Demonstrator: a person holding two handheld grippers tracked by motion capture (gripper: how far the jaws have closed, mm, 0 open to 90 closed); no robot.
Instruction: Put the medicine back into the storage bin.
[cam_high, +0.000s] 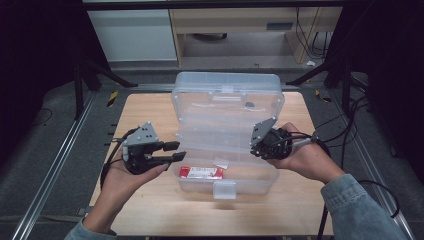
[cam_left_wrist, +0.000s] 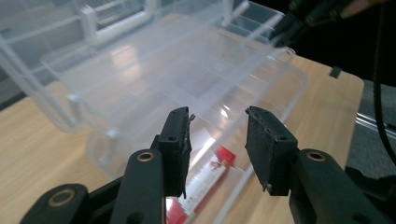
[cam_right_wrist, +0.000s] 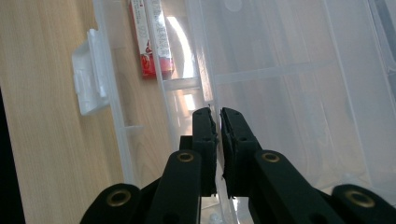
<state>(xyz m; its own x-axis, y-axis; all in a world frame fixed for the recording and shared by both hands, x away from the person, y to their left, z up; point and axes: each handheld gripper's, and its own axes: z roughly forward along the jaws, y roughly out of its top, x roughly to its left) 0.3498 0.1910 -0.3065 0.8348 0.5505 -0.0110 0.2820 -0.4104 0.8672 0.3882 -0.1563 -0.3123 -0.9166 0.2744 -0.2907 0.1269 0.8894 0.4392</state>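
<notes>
A clear plastic organiser box (cam_high: 196, 187) stands on the wooden table (cam_high: 145, 112) with its lid (cam_high: 227, 87) raised at the back. A red and white packet (cam_high: 201, 172) lies in the front compartment, also seen as the packet (cam_left_wrist: 205, 179) and the packet (cam_right_wrist: 149, 37). A clear inner tray (cam_high: 220, 130) spans the box, tilted. My right gripper (cam_high: 254, 146) is at the tray's right edge, and in the right gripper view the gripper (cam_right_wrist: 218, 114) is shut on the tray's thin plastic wall (cam_right_wrist: 205, 70). My left gripper (cam_high: 176, 151) hovers at the box's left side, and the gripper (cam_left_wrist: 217, 116) is open with nothing between its jaws.
The box's white front latch (cam_high: 224, 190) points toward the table's near edge; the same latch (cam_right_wrist: 88, 74) lies flat on the wood. Bare table lies left and right of the box. Metal rails (cam_high: 55, 165) flank the table, and cables (cam_high: 350, 125) trail at the right.
</notes>
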